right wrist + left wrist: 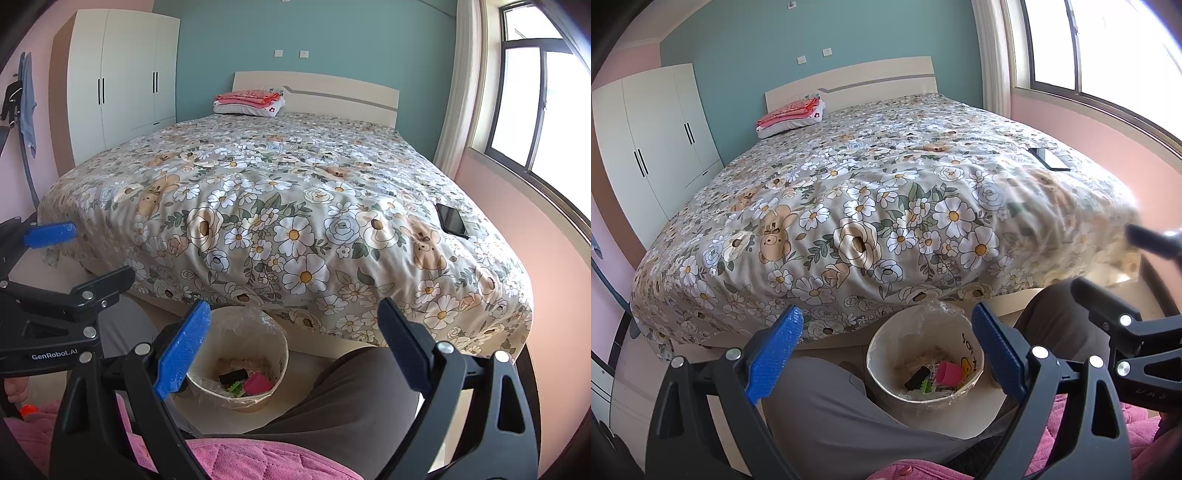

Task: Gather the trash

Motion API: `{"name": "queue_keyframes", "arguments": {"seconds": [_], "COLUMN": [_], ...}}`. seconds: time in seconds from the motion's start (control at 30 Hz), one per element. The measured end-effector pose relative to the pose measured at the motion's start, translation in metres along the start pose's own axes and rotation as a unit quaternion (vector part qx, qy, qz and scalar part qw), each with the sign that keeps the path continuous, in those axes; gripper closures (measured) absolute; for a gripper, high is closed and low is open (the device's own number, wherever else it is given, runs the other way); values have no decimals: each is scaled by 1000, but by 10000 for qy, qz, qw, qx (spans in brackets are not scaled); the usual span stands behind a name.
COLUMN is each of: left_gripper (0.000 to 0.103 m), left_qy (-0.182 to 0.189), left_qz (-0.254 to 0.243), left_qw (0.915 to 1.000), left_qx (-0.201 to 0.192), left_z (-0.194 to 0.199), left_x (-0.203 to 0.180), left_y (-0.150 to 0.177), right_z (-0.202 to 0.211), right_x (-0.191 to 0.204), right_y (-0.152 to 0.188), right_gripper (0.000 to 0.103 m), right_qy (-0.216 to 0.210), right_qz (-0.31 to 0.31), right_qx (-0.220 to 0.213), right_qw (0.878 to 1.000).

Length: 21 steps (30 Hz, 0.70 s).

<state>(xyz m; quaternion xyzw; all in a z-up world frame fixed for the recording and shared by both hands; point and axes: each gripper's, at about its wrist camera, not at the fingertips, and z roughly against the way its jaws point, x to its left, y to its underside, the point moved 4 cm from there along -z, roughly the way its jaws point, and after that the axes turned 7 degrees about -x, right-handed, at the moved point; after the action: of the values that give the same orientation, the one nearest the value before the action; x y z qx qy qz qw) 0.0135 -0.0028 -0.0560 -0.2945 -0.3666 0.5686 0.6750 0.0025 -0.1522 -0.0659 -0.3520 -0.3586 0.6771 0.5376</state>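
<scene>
The bed (pixel 295 206) fills most of what we see, its flowered cover smooth and free of litter. A dark phone (pixel 451 218) lies near its right edge and folded clothes (pixel 249 100) sit at the far headboard; we judge neither to be trash.

On the floor at the near foot of the bed, between our knees, stands the trash bin (pixel 280 354), a pale round bucket lined with a thin clear bag (pixel 255 317). Inside lie a small pink cup (pixel 257 382), a black block (pixel 232 376), a green bit (pixel 234 388) and some crumpled paper (pixel 240 363).

We hold the left gripper (pixel 886 350) and the right gripper (pixel 291 347) above the bin, both with fingers spread wide and nothing between them.

The collecting looks largely done, as far as we can tell. The bin should be light and fairly stiff; its rim gives the firmest hold, one finger inside and one outside the wall. The liner is flimsy and slippery, so we would gather its bunched top edge rather than pinch a single layer, which could tear.
</scene>
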Motion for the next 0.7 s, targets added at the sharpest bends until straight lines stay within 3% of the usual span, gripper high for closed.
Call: {"name": "queue_keyframes", "arguments": {"seconds": [0.7], "left_gripper": [9], "left_qy": [10], "left_qz": [-3], "left_qw": [10000], "left_qx": [3], "left_z": [0], "left_x": [0], "left_y": [0], "right_z": [-3], "right_x": [1], "right_y": [1], "right_gripper": [13], "right_qy": [-42], "right_qz": [14], "right_qx": [38], "right_qw": [10000]}}
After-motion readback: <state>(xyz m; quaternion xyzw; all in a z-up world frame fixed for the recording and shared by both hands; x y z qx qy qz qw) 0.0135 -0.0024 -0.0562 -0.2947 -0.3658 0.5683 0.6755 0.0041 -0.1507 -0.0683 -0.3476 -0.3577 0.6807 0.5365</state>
